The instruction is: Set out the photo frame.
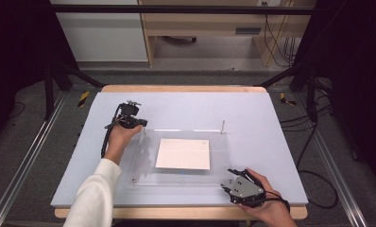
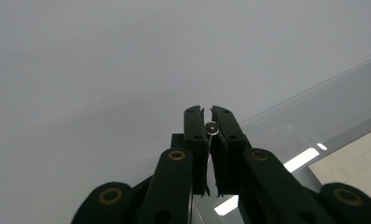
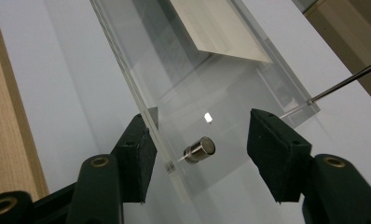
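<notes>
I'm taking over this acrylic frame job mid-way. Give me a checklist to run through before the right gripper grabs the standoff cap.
1. Left gripper shut on the far-left pin: ok.
2. Standoff cap lies between the right gripper jaws: ok.
3. Right pads pressing the cap: not ok, gaps on both sides.
4. Paper sheet lies flat under the clear acrylic panel: ok.
5. Far-right pin upright: ok.
6. Cap threaded tight: cannot tell.
</notes>
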Available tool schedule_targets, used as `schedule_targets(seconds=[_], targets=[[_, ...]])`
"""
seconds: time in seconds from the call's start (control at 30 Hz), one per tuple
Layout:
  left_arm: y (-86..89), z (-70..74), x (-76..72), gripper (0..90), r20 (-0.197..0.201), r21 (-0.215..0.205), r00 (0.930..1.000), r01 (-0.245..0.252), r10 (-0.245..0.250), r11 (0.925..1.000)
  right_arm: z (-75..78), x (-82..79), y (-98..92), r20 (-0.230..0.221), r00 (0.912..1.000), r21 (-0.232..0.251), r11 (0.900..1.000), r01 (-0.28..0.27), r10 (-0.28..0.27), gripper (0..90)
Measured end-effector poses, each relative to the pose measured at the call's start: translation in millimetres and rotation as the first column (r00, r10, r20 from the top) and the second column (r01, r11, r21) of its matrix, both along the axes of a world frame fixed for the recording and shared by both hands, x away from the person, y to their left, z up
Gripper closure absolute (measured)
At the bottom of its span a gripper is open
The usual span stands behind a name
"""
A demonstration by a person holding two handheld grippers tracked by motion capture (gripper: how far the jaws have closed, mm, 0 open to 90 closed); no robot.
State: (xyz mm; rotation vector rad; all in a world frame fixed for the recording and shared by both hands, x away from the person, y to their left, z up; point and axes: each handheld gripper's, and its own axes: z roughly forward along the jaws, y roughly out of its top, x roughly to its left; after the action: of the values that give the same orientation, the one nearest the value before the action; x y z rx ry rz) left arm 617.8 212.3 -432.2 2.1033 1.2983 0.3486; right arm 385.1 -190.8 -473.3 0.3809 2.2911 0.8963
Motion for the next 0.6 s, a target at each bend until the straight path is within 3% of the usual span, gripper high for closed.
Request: schedule_targets(seconds=[0.2, 0.37, 0.6], targets=[[1.7, 0.2, -2.8, 82.0, 0.003, -0.002, 1.0, 0.004, -0.004, 1.0, -3.2, -1.2, 3.9, -0.006, 0.9999, -0.037, 0.999, -0.009, 0.008, 43.8], [3.1, 0.7, -6.6, 78.3, 0.038, 0.008, 0.9993, -0.003, 0.002, 1.0, -1.5, -1.9, 4.0, -0.004, 1.0, -0.031, 0.999, -0.009, 0.009, 44.9], [13.4, 16.7, -26.0, 68.1, 0.157, 0.021, 0.9876, 0.001, -0.004, 0.9998, 4.5, -2.8, 2.1, 0.006, 1.0, 0.008, 1.0, 0.001, -0.001, 46.9]])
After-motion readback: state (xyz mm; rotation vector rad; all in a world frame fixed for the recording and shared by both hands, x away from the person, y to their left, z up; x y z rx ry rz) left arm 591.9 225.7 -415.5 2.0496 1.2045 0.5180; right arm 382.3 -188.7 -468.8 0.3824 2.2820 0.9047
